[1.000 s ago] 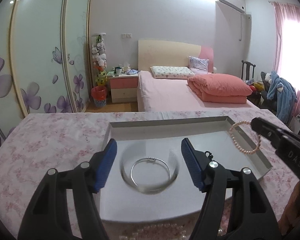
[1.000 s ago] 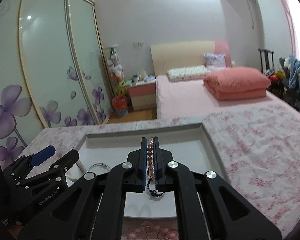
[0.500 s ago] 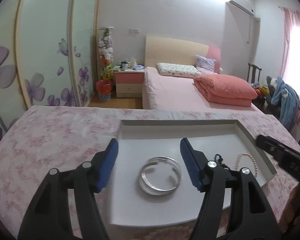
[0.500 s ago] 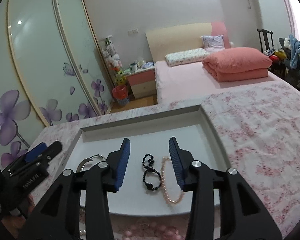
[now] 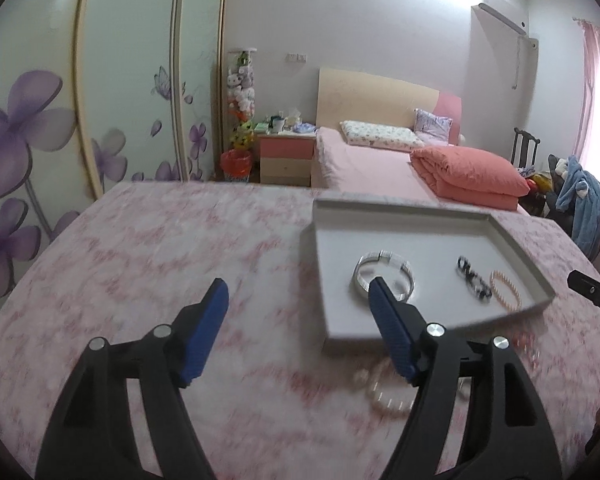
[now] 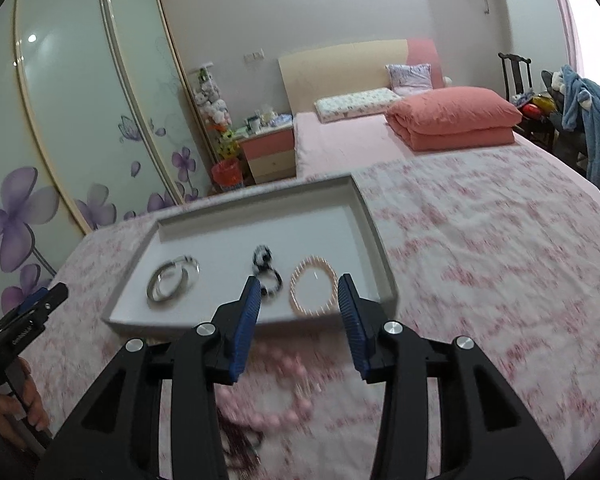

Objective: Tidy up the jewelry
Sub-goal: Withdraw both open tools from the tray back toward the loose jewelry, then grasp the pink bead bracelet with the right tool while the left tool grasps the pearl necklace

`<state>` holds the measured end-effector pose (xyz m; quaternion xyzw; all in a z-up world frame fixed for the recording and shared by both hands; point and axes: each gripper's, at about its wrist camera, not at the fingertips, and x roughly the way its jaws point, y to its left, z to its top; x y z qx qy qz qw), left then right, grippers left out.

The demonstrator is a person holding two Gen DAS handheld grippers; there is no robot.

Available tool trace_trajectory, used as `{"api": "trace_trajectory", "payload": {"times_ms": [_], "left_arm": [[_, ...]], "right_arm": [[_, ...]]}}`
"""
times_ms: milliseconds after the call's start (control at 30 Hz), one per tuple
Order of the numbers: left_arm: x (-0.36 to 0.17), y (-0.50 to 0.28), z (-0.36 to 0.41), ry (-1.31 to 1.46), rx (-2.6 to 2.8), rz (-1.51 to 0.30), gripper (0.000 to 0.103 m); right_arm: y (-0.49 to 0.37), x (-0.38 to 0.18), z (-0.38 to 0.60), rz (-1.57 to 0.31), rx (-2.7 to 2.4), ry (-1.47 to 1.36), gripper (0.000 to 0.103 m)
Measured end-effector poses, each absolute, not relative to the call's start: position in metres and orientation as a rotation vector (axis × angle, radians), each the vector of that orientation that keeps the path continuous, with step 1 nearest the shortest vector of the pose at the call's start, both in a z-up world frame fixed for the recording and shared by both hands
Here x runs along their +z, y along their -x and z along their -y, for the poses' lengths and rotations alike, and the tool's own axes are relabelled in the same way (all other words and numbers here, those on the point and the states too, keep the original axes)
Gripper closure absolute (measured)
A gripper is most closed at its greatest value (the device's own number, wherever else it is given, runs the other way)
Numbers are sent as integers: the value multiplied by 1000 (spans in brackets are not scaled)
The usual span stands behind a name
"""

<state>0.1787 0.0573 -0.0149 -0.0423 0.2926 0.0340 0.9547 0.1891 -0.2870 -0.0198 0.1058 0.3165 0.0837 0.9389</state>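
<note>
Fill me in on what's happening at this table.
A person is sorting jewelry with a handheld gripper in each hand. A white tray on the pink floral cloth holds three pieces side by side: a silver bangle, a black bead bracelet and a pink pearl bracelet. Both the left gripper and the right gripper are open and empty. More jewelry, including a blurred pink bead strand, lies on the cloth in front of the tray.

Left wrist cam sits low over the floral surface (image 5: 148,240), facing the bed (image 5: 364,160) at 12 o'clock, white tray (image 5: 320,280) at 2 o'clock. Right wrist cam looks from the tray's (image 6: 380,248) other side, closer. Both share tray, bed, wardrobe (image 6: 80,120).
</note>
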Motion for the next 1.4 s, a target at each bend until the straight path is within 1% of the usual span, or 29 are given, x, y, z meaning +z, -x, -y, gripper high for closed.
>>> {"api": "trace_trajectory", "payload": {"times_ms": [100, 167, 333, 467, 633, 700, 733, 933, 967, 1067, 1200, 1400], "left_arm": [[-23, -167, -63, 97, 69, -620, 31], [-28, -160, -64, 102, 66, -635, 31], [-35, -147, -59, 99, 38, -662, 30], [-39, -145, -48, 80, 4, -682, 26], [-48, -147, -32, 78, -54, -728, 26], [-52, -150, -27, 76, -71, -747, 26], [-54, -152, -24, 74, -79, -757, 26], [-66, -162, -7, 42, -77, -811, 26], [-67, -164, -6, 42, -74, -816, 26], [-67, -170, -9, 52, -63, -823, 35], [-66, -171, -18, 61, -52, -831, 42], [-72, -175, -8, 47, -72, -867, 42]], "right_arm": [[-182, -29, 288, -687, 164, -193, 62], [-181, -36, 286, -714, 166, -179, 65], [-181, -55, 275, -801, 190, -130, 69], [-188, -64, 260, -848, 204, -62, 70], [-198, -77, 247, -902, 209, 13, 70], [-200, -81, 246, -913, 203, 25, 74], [-200, -82, 246, -903, 193, 34, 84], [-201, -82, 262, -889, 111, 3, 84], [-201, -82, 266, -886, 101, -4, 84], [-202, -81, 267, -886, 104, -9, 84], [-202, -81, 266, -886, 106, -11, 84], [-203, -81, 268, -886, 109, -15, 83]]}}
